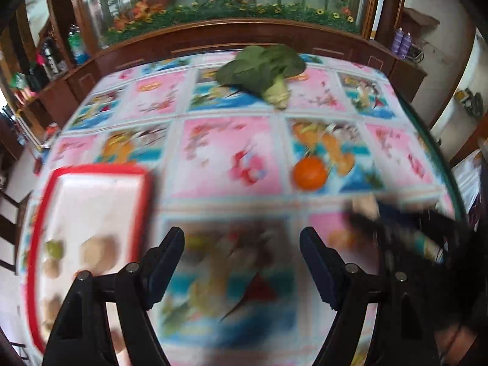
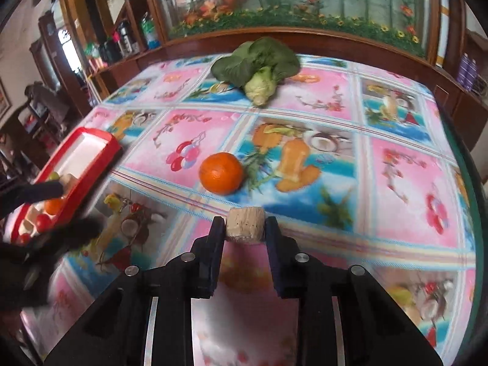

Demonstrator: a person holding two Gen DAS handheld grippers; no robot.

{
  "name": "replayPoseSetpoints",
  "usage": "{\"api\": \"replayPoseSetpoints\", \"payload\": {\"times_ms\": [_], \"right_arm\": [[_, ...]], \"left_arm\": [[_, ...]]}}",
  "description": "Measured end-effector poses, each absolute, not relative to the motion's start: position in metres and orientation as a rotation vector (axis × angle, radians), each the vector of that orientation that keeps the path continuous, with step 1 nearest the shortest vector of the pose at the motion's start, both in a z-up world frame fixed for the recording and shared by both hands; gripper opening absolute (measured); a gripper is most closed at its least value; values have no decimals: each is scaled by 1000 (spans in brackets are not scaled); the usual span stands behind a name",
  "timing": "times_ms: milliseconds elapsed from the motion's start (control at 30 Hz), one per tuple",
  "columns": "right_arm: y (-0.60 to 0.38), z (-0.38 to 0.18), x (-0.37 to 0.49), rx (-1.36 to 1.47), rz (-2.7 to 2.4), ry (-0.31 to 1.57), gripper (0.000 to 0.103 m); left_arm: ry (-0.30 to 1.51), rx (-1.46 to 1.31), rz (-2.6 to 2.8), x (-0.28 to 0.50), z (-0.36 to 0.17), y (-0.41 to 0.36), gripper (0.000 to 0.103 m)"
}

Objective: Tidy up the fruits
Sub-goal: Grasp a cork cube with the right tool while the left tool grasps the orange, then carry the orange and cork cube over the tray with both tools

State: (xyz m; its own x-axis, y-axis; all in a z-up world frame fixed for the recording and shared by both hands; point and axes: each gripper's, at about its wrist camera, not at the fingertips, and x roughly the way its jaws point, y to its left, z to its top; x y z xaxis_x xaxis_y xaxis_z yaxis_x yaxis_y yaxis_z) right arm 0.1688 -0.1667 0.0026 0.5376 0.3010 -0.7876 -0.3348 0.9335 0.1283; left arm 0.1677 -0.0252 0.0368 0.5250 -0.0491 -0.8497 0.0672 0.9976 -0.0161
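Observation:
My right gripper (image 2: 245, 227) is shut on a beige chunky piece (image 2: 245, 225), held a little above the table. An orange (image 2: 221, 173) lies on the patterned tablecloth just beyond it; it also shows in the left wrist view (image 1: 309, 173). My left gripper (image 1: 242, 238) is open and empty above the table, to the right of a red-rimmed white tray (image 1: 143, 180). The tray (image 2: 103, 155) holds several small fruits, among them a green one (image 1: 55, 248), beige ones (image 1: 99, 253), an orange one (image 2: 55, 206) and red ones (image 2: 42, 222). The left wrist view is blurred.
A leafy green vegetable (image 2: 259, 64) lies at the table's far side, also in the left wrist view (image 1: 265, 71). A wooden cabinet with a flowered glass panel (image 1: 231, 3) stands behind the table. The table edge (image 2: 469, 183) runs along the right. Shelves with bottles (image 1: 73, 45) stand at the left.

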Motion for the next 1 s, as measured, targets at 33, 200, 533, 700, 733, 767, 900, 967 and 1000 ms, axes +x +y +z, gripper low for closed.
{"api": "replayPoseSetpoints", "payload": {"times_ms": [33, 200, 533, 700, 733, 767, 900, 967, 1000], "right_arm": [[-170, 4, 168, -32, 380, 933, 27], [-195, 2, 153, 15, 382, 956, 27], [-221, -3, 149, 116, 366, 971, 27], [-218, 3, 145, 88, 355, 949, 27], [-218, 3, 144, 84, 354, 945, 27], [-216, 5, 141, 81, 355, 942, 27], [-206, 10, 126, 61, 366, 931, 27], [-201, 12, 120, 49, 373, 930, 27], [-196, 13, 114, 41, 378, 930, 27]], "left_arm": [[1017, 10, -88, 176, 35, -32, 80], [1028, 14, -129, 207, 25, -65, 80], [1063, -43, -200, 224, 3, -74, 38], [1067, -120, -251, 207, 6, -52, 37], [1068, -129, -257, 201, 7, -49, 38], [1067, -135, -262, 194, 8, -44, 38], [1060, -136, -273, 162, 13, -28, 38], [1060, -152, -274, 143, 15, -17, 38], [1057, -167, -277, 135, 16, -12, 38]]}}
